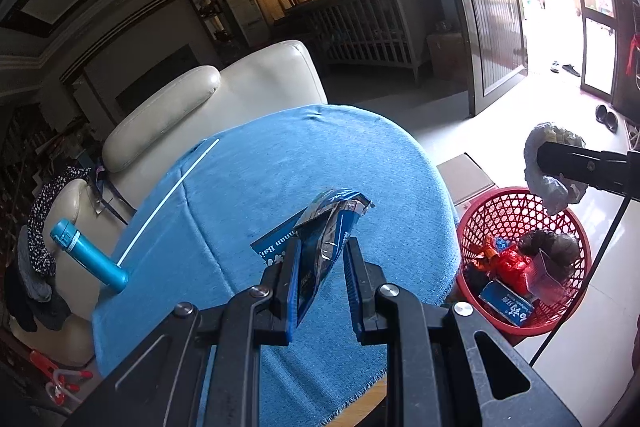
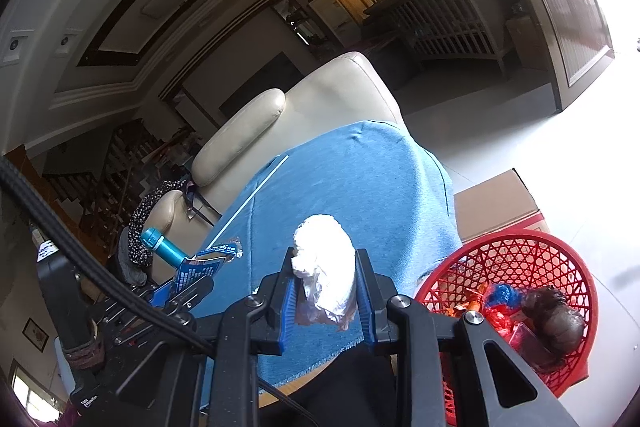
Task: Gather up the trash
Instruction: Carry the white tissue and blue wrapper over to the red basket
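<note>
A round table [image 1: 280,155] covered by a blue cloth [image 2: 360,179] carries a teal bottle [image 1: 90,259] lying on its side at the left edge and a thin white stick [image 1: 172,199] beside it. On the floor [image 1: 460,123] stand a red basket [image 1: 480,211] holding trash, touching the table's side, and a cardboard box [image 2: 496,203] behind it

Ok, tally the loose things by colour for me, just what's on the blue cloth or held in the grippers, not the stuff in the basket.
Blue: 2, the bottle on the cloth and the wrapper in the left gripper.
White: 2, the stick on the cloth and the wad in the right gripper.
Total: 4.
</note>
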